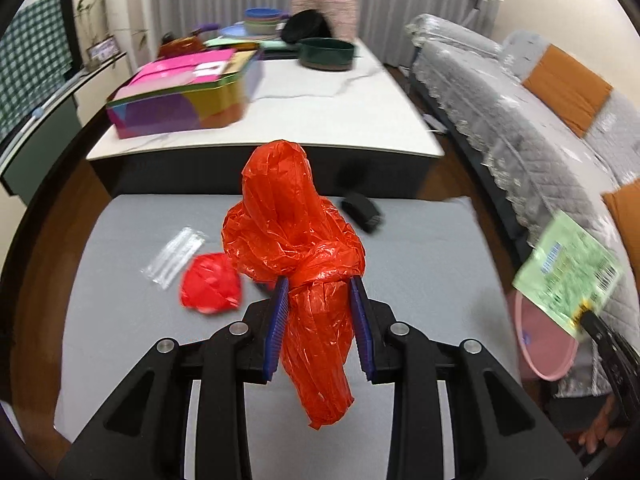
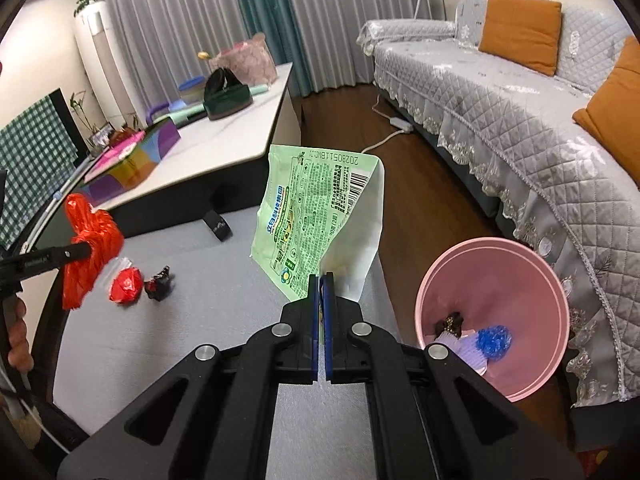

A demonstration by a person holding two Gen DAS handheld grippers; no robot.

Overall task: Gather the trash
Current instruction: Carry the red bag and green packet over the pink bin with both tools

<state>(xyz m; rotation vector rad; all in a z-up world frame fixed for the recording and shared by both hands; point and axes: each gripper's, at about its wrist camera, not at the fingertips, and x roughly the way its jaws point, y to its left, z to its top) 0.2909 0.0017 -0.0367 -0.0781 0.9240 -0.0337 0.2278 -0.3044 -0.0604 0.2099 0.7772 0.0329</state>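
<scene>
In the left wrist view the left hand-held gripper (image 1: 320, 292) fills the lower centre of the frame, its blue pads (image 1: 280, 320) pressed against the sides of a crumpled orange-red plastic bag (image 1: 296, 236). The bag rises above the fingertips toward mid-frame and hangs down between the fingers below. Under it lies the grey surface (image 1: 420, 264). To the left of the gripper tips, on that surface, sits a small red wrapper (image 1: 212, 288), and just up-left of it a clear plastic wrapper (image 1: 176, 252). A small black object (image 1: 360, 210) lies above and right of the bag, blurred.

In the right wrist view the right hand-held gripper (image 2: 322, 280) stands at lower centre, its jaws nearly together, pinching the bottom edge of a green printed pouch (image 2: 312, 216), which stands up from the tips into mid-frame. The pink bin (image 2: 496, 264) sits at lower right of that frame, just right of the gripper, off the edge of the surface; inside it are a blue crumpled piece (image 2: 494, 340), a lilac piece and a dark scrap. At the left edge the bag shows held by the other gripper, with the red wrapper and a dark crumpled scrap (image 2: 160, 282) below it.
</scene>
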